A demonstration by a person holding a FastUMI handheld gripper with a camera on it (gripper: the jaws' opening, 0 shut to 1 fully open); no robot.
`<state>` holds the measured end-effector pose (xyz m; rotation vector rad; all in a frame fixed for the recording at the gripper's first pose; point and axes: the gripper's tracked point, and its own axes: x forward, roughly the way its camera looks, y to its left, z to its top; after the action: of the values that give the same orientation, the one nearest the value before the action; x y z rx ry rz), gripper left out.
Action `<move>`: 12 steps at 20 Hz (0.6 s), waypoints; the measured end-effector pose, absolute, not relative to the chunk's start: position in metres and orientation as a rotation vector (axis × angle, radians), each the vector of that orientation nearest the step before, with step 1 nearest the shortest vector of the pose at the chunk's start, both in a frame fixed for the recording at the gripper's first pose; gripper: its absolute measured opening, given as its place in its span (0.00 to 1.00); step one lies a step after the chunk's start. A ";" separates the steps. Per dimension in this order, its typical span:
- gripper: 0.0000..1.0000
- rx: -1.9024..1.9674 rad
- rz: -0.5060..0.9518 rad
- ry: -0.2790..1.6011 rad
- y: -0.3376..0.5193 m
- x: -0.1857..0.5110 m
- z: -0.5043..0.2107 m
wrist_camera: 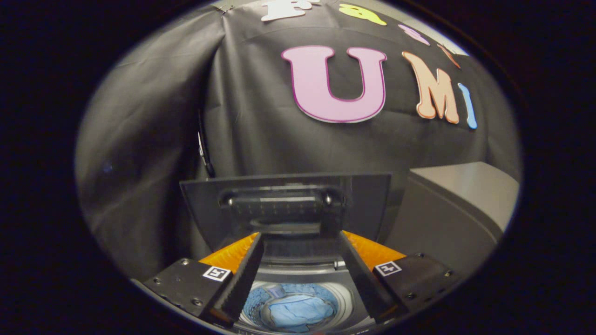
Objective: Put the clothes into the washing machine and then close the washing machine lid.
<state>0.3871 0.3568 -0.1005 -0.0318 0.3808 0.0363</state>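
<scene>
The washing machine (302, 272) stands just below and ahead of me, its dark lid (372, 204) raised upright against the booth's wall. A handle block (284, 204) shows on the lid's face. Blue clothes (298, 311) lie bunched in the round drum, seen down between my fingers. My gripper (301, 235) is open, its fingers spread wide, with the fingertips close to the lid's lower edge under the handle. Nothing is held between them. I cannot tell whether the tips touch the lid.
A grey box-like cabinet (458, 204) stands to the right of the machine, close to the lid's right edge. The black cloth wall (153, 139) hangs right behind the raised lid and folds around on the left.
</scene>
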 end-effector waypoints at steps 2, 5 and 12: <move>0.97 -0.005 0.027 0.344 0.361 0.402 -0.080; 0.97 0.035 0.042 0.284 0.368 0.426 -0.051; 0.96 0.014 0.081 0.168 0.389 0.495 -0.026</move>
<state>0.4950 0.3888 -0.0259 0.0139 0.1681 0.0807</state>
